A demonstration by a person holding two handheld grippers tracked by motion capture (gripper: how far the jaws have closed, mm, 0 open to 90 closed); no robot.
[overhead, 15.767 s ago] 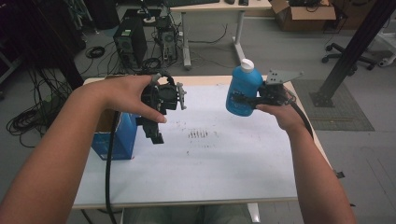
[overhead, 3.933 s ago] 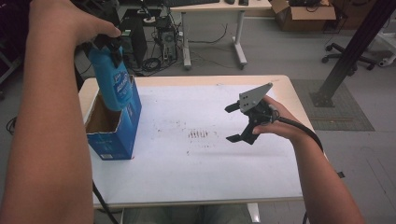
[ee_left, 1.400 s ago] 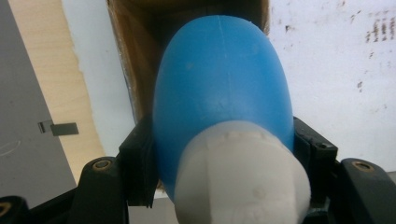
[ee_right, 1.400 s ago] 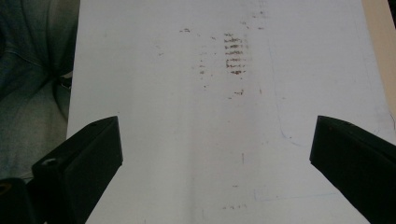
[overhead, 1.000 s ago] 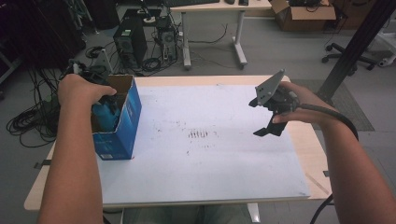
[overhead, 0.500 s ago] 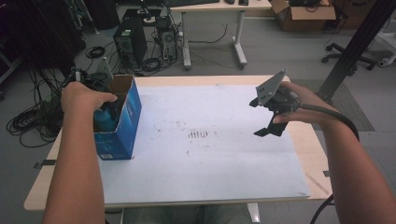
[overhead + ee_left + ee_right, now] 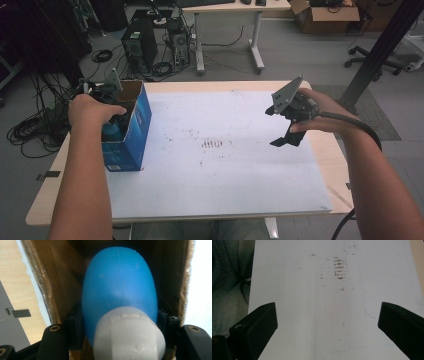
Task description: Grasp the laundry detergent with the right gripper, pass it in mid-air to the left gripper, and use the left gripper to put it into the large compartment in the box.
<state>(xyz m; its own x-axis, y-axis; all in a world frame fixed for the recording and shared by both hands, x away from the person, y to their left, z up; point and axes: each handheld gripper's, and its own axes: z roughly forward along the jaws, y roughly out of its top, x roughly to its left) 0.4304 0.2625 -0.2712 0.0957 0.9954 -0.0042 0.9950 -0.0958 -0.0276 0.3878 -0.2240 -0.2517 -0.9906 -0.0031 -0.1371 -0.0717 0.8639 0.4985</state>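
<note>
Nearest you, your forearms come in from the bottom edge of the high view, cut off below the elbow, and between them the white sheet covers most of the tabletop, with a patch of dark smudges near its middle. Your right hand-held gripper hangs above the sheet's right part with its jaws wide apart and nothing between them; in the right gripper view only the two black jaw tips show, and the sheet's edge cuts off a strip of blue cloth at the left. Farther off on your left, your left hand-held gripper reaches down into the open blue cardboard box at the sheet's left edge, and your hand hides most of it. The blue bottle with its white cap sits inside the box, clamped between the left jaws just below the cap; its lower end is lost in the dark of the box. Beyond the tabletop lie computer towers and tangled cables, too dim to sort out.
</note>
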